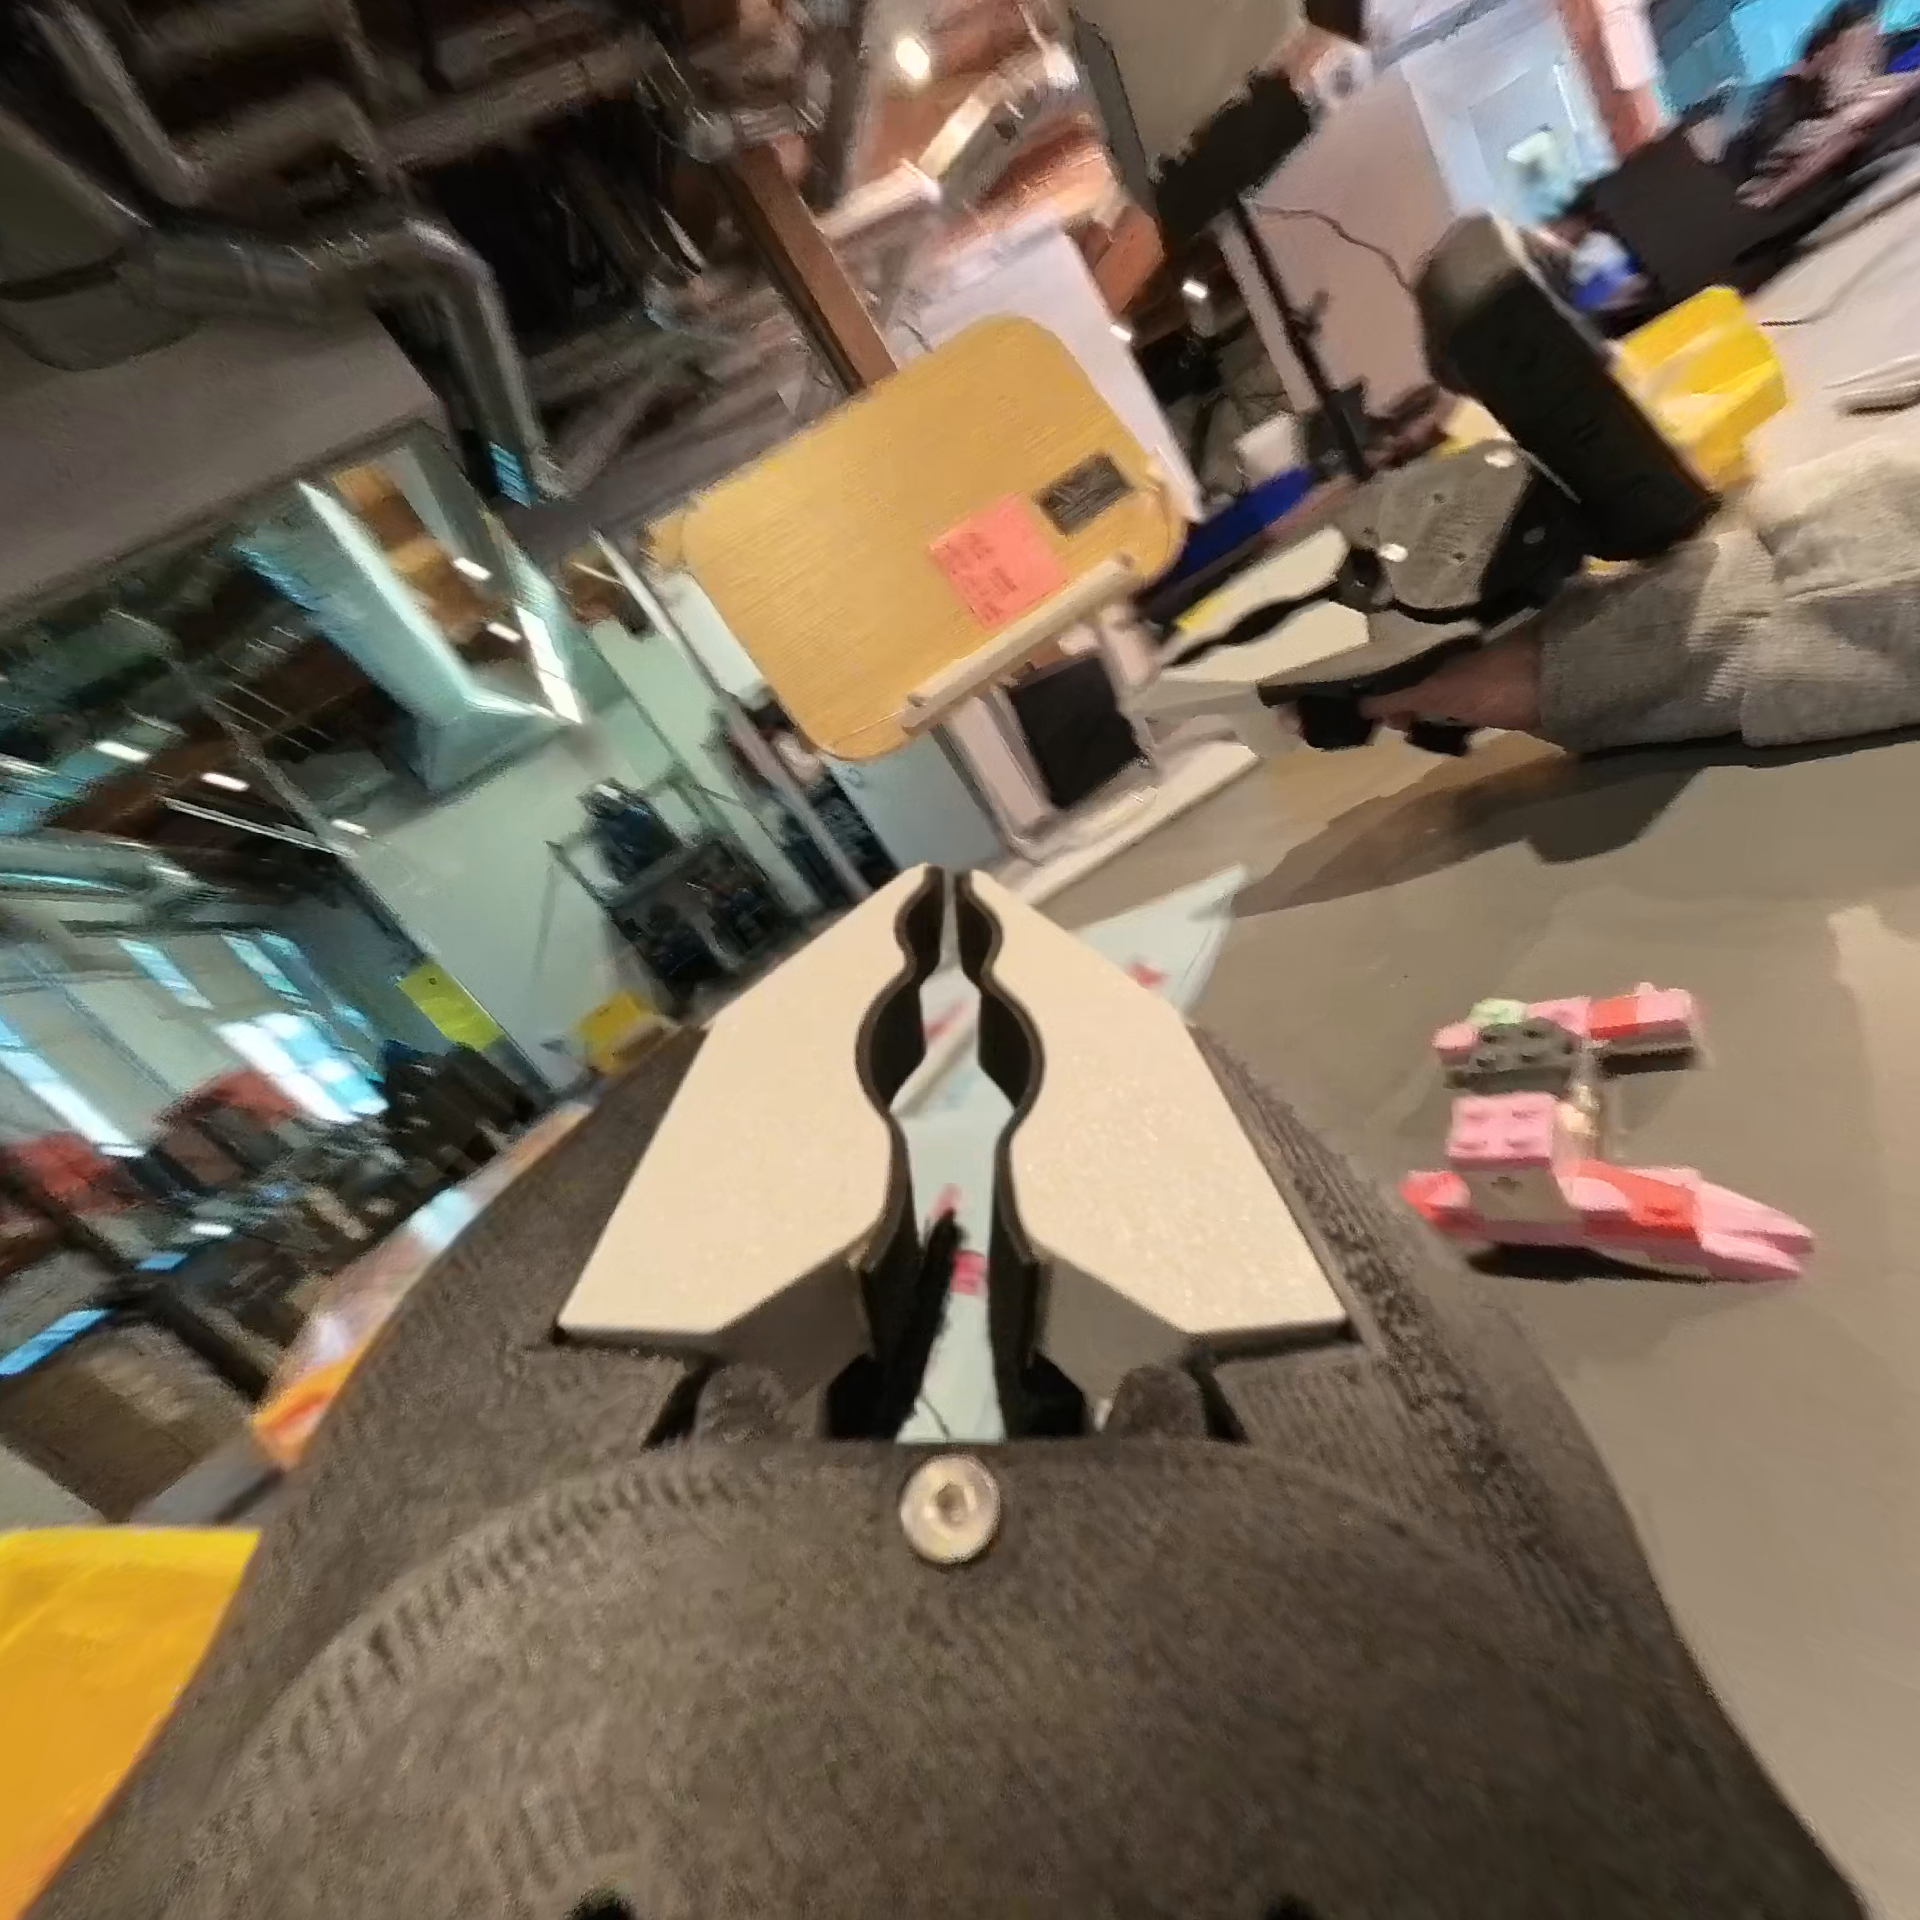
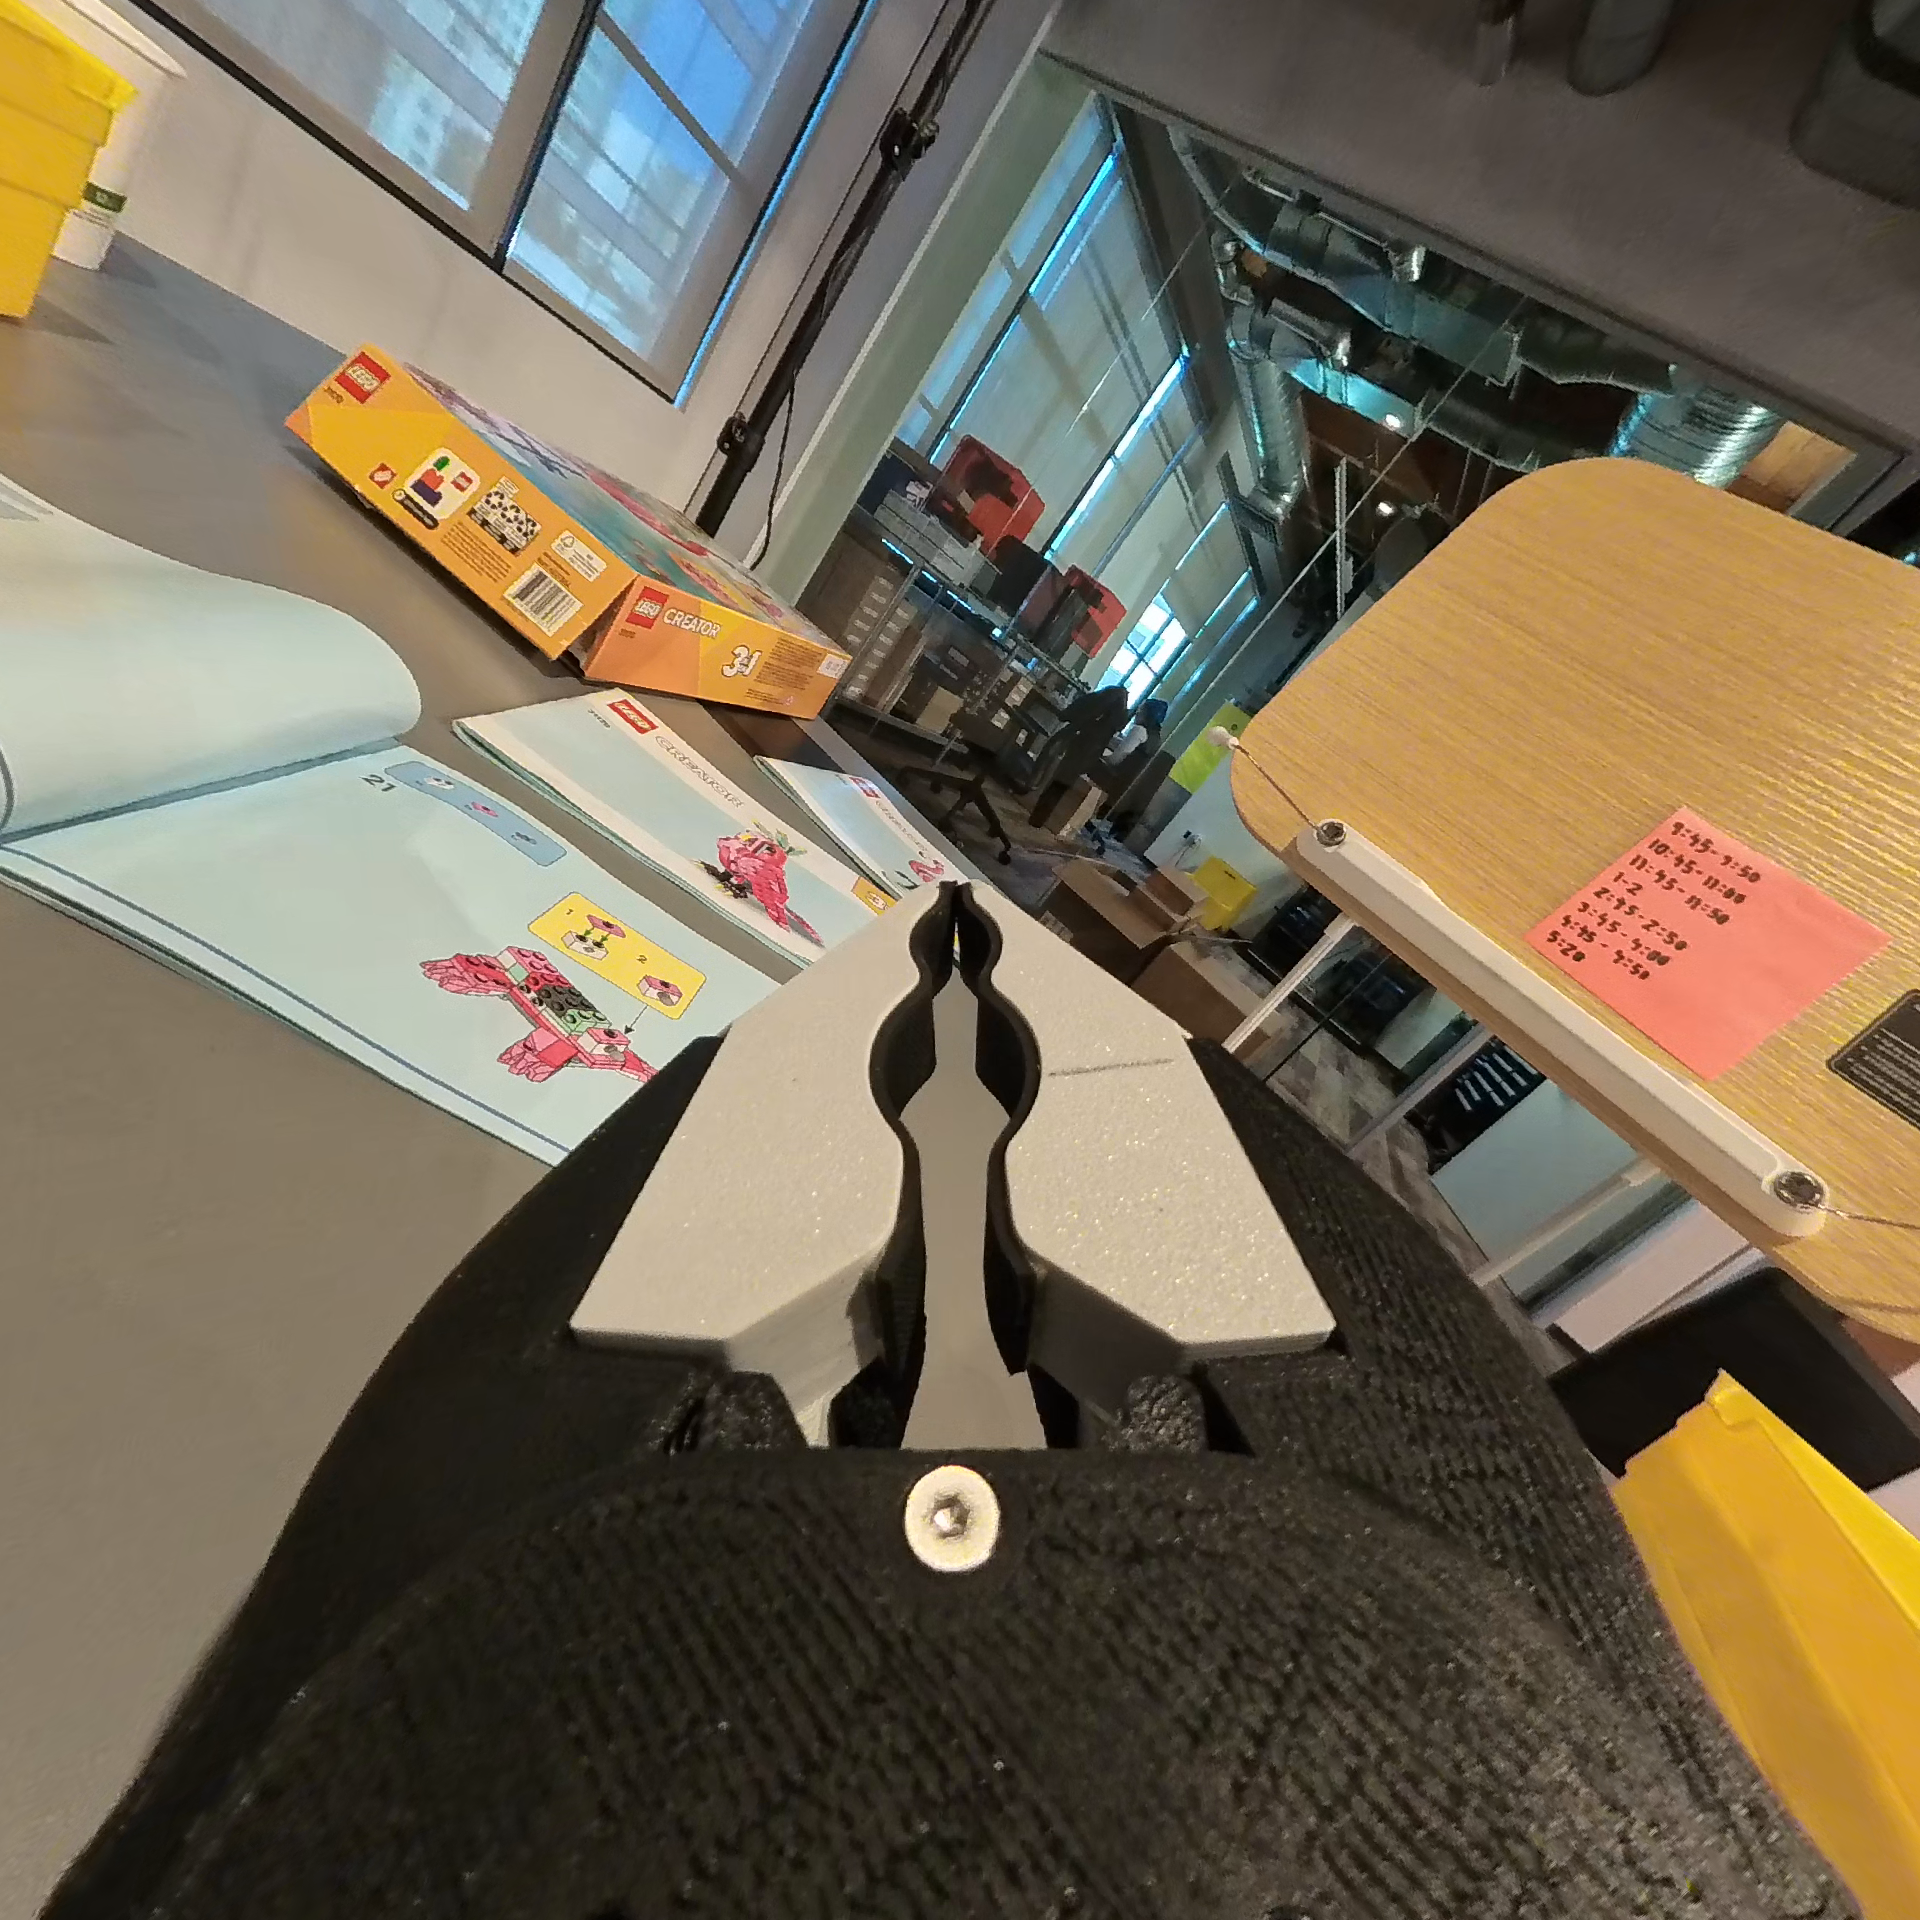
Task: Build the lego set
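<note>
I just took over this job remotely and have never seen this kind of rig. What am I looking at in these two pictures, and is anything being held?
There is no robot arm: a person holds a two-finger claw in each hand, and a camera on each looks forward along its fingers.

The left wrist view shows the left claw, tips nearly together with nothing visible between them. To its right on the grey table lies a partly built pink lego model. Farther off, the person's hand holds the right claw.

The right wrist view shows the right claw, also closed and empty. Beyond it lie an open instruction booklet, two closed booklets and the orange lego box.
</note>
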`<action>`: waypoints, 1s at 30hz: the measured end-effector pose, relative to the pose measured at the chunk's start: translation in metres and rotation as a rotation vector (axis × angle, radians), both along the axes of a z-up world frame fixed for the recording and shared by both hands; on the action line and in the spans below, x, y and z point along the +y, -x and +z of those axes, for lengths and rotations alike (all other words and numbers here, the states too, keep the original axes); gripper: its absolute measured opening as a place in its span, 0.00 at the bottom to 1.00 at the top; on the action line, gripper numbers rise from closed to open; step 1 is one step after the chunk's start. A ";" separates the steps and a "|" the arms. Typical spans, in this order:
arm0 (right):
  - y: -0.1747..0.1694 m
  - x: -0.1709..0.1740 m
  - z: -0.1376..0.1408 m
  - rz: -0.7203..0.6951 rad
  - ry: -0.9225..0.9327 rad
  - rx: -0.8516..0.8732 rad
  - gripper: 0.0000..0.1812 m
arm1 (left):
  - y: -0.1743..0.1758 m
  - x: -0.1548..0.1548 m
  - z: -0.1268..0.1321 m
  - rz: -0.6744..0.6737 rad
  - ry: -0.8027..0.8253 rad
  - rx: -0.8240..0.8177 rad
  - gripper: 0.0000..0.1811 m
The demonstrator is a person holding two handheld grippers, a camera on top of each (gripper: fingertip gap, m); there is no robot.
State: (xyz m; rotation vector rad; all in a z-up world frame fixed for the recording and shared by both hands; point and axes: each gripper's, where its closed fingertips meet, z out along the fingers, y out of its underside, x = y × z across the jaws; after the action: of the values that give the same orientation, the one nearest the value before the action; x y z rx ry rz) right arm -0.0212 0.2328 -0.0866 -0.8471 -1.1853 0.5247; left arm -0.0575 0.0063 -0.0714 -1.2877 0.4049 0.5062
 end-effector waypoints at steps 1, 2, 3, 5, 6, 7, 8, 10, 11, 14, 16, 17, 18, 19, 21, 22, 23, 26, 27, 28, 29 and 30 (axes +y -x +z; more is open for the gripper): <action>0.000 0.000 0.000 0.000 -0.001 0.000 0.00 | 0.004 -0.007 0.011 0.042 -0.071 0.024 0.00; 0.000 0.000 0.000 0.000 -0.002 0.001 0.00 | 0.009 -0.015 0.020 0.084 -0.132 0.039 0.00; 0.000 0.000 0.000 0.000 -0.003 0.001 0.00 | 0.015 -0.022 0.027 0.125 -0.177 0.038 0.00; 0.000 0.000 0.000 0.000 -0.003 0.001 0.00 | 0.026 -0.031 0.034 0.174 -0.226 0.006 0.00; 0.000 0.000 0.000 -0.001 -0.003 0.000 0.00 | 0.031 -0.033 0.035 0.188 -0.235 -0.013 0.00; 0.000 0.000 0.000 -0.001 -0.003 0.001 0.00 | 0.034 -0.035 0.036 0.200 -0.242 -0.024 0.00; 0.000 0.000 0.000 -0.001 -0.004 0.002 0.00 | 0.036 -0.037 0.037 0.210 -0.250 -0.026 0.00; 0.000 0.000 0.000 -0.001 -0.002 0.002 0.00 | 0.035 -0.037 0.037 0.209 -0.253 -0.021 0.00; 0.000 0.000 0.000 -0.002 -0.002 0.001 0.00 | 0.034 -0.037 0.037 0.210 -0.253 -0.016 0.00; 0.000 0.000 0.000 -0.001 -0.003 0.001 0.00 | 0.033 -0.036 0.036 0.209 -0.247 -0.008 0.00; 0.000 0.000 -0.001 -0.002 -0.004 0.000 0.00 | 0.034 -0.034 0.035 0.207 -0.239 -0.011 0.00; 0.000 0.000 -0.001 -0.002 -0.004 0.000 0.00 | 0.034 -0.034 0.035 0.206 -0.236 -0.010 0.00; 0.000 0.000 -0.001 -0.002 -0.004 0.001 0.00 | 0.033 -0.033 0.034 0.203 -0.231 -0.010 0.00; 0.000 0.000 -0.001 -0.003 -0.003 0.001 0.00 | 0.033 -0.032 0.033 0.201 -0.225 -0.007 0.00; -0.001 0.000 -0.001 -0.003 -0.002 0.002 0.00 | 0.031 -0.029 0.030 0.201 -0.206 0.008 0.00; -0.001 0.001 -0.001 -0.005 0.000 0.002 0.00 | 0.029 -0.027 0.028 0.200 -0.187 0.019 0.00; -0.001 0.001 -0.001 -0.007 0.001 0.002 0.00 | 0.027 -0.025 0.024 0.200 -0.162 0.025 0.00; -0.003 0.002 0.000 -0.013 0.007 0.008 0.00 | 0.018 -0.036 0.025 0.206 -0.173 -0.004 0.00; -0.003 0.003 0.000 -0.014 0.011 0.010 0.00 | 0.014 -0.043 0.027 0.194 -0.197 -0.043 0.00; -0.003 0.003 -0.001 -0.013 0.015 0.010 0.00 | 0.011 -0.050 0.029 0.174 -0.204 -0.084 0.00; -0.003 0.003 -0.001 -0.012 0.019 0.008 0.00 | 0.011 -0.058 0.031 0.167 -0.202 -0.114 0.00; -0.002 0.004 -0.002 -0.011 0.021 0.007 0.00 | 0.013 -0.066 0.035 0.175 -0.195 -0.126 0.00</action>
State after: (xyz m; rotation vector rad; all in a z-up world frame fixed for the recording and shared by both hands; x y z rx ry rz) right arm -0.0193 0.2365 -0.0882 -0.8690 -1.1696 0.5319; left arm -0.0706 -0.0597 -0.0367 -1.1641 0.1339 0.5937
